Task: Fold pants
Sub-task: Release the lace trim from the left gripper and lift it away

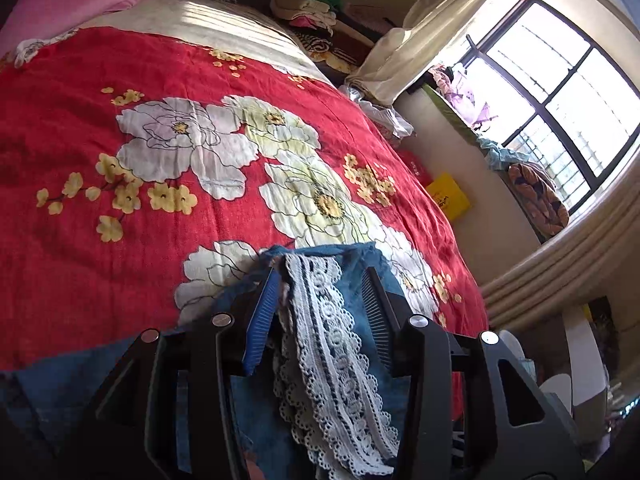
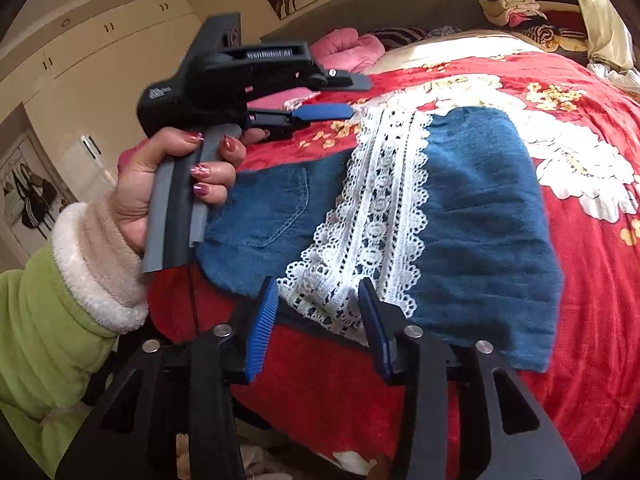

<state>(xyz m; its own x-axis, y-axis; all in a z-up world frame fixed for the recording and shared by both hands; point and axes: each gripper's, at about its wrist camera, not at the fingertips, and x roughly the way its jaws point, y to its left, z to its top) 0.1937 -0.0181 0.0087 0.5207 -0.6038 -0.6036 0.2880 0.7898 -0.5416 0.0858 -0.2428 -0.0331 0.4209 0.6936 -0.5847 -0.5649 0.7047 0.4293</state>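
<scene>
**Ana:** Pants (image 2: 480, 208) lie flat on the bed (image 2: 592, 92), blue denim with a white lace strip (image 2: 376, 208) down the middle. Where are my tools?

**Ben:** I see the right tool (image 2: 318, 320) with its fingers spread wide, holding nothing, at the near edge of the pants; the lace end sits just ahead, between the fingers.

**Ana:** And the left tool (image 2: 332, 98)?

**Ben:** My left hand (image 2: 160, 184) holds it raised above the pants, fingers parted and empty. From its own camera, the left tool (image 1: 320, 284) has lace and denim below, in the gap between its fingers.
</scene>
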